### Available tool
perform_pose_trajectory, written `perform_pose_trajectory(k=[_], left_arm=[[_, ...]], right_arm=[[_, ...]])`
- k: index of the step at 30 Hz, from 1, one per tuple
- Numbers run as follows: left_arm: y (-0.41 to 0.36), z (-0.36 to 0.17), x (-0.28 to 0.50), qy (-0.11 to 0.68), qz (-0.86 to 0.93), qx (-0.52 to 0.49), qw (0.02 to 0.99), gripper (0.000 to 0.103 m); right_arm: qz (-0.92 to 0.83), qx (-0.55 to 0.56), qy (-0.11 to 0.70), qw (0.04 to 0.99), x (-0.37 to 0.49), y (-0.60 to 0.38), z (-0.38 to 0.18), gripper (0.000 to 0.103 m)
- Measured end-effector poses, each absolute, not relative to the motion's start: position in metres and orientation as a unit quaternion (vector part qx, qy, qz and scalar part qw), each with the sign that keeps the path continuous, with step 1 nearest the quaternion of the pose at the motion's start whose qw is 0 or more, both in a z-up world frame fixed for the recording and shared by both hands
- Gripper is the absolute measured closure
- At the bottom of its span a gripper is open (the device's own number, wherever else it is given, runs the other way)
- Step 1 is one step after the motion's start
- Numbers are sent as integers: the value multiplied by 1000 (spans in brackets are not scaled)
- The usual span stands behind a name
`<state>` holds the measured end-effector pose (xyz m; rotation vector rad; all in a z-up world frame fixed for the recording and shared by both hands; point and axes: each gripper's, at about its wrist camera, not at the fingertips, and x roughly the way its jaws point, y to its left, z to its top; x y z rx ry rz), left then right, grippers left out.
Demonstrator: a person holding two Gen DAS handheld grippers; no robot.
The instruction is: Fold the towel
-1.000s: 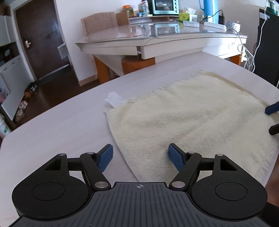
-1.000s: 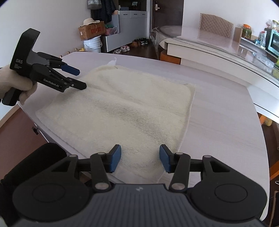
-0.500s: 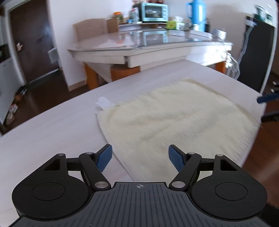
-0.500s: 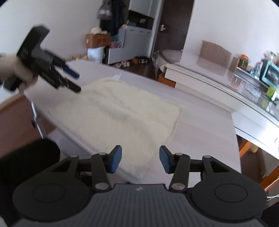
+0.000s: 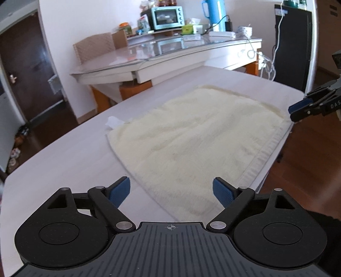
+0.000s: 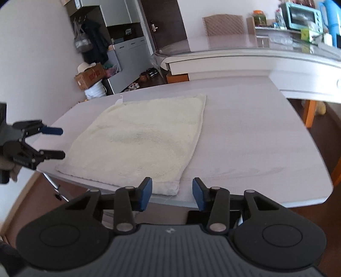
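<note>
A: Nearest the left wrist camera, left gripper has its jaws spread wide, nothing between them, hanging over the near corner of the towel. Same on the other side: right gripper released, empty, lined up with the towel's near right corner at the table edge.

B: Change since a second ago?

A: Both have pulled back and up. The right one sat over the cloth; now it hangs off the table's near edge, floor showing under it. The left one has lifted too, more of the table in view. Towel itself unchanged, flat, one layer, near hem at the table edge.

B: So no fold yet.

A: None. My reading: they have backed off to line up on the two near corners; the pinch is the step to come.

B: Anything around it?

A: White tag at the towel's far left corner, lying on the table. Rest of the tabletop near the cloth is bare. Well beyond, a second table with a small oven and a blue kettle; dark door far left.

B: Obstructions?

A: None on the cloth. Only worry is the hem lying flush on the table edge, hard to get a finger under.
</note>
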<state>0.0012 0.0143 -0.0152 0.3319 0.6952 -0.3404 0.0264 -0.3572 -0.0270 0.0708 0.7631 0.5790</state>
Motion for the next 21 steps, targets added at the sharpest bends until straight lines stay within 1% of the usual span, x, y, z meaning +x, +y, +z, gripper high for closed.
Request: perform_pose_trajectory(k=[9,16,21], left_arm=[[30,-26,-9,357,-133,149,913,14],[33,-27,-4,354,-119,127,919,14],[33,-29,0,384,-105,107,911,14]], right_arm=[[275,37,363,889,33,-350,-30,57],[267,35,360,893,31,-346,-30,57],[263,23,362,894,28,-341,-29,57]])
